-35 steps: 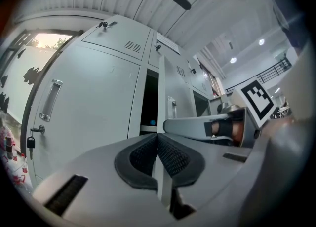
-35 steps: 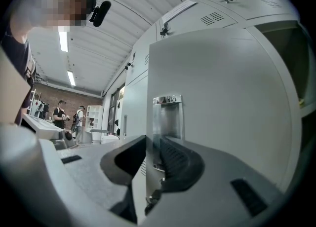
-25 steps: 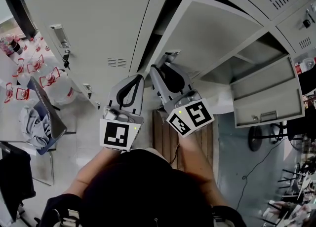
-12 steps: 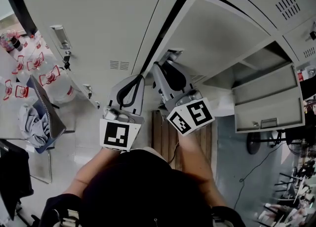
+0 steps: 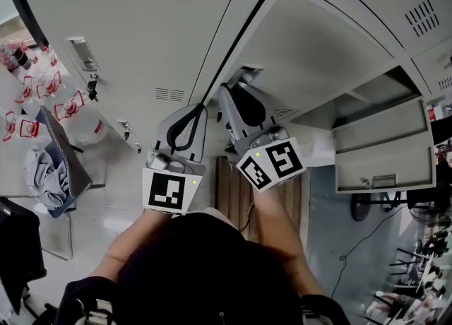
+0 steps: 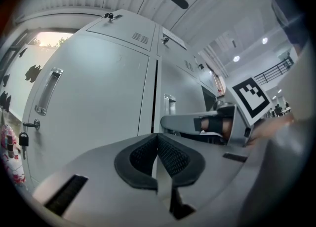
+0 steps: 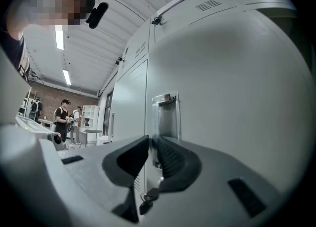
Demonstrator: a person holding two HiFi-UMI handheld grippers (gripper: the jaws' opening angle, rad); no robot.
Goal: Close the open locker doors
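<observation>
Head view: your right hand-held gripper reaches toward 12 o'clock, to the free edge of the tall locker door, which stands ajar. A push lands best there, far from the hinge. Its jaws are narrow and closing, and the door edge beside the handle lines up in their gap. Your left hand-held gripper waits alongside, pinched together and empty. A smaller door at 3 o'clock hangs open too.

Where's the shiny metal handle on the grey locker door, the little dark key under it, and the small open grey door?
Shiny metal handle point(image 7: 165, 115): right gripper view, middle of its recess.
Little dark key point(image 7: 147, 197): right gripper view, the key's middle.
Small open grey door point(image 5: 385, 164): head view, middle of its panel.
</observation>
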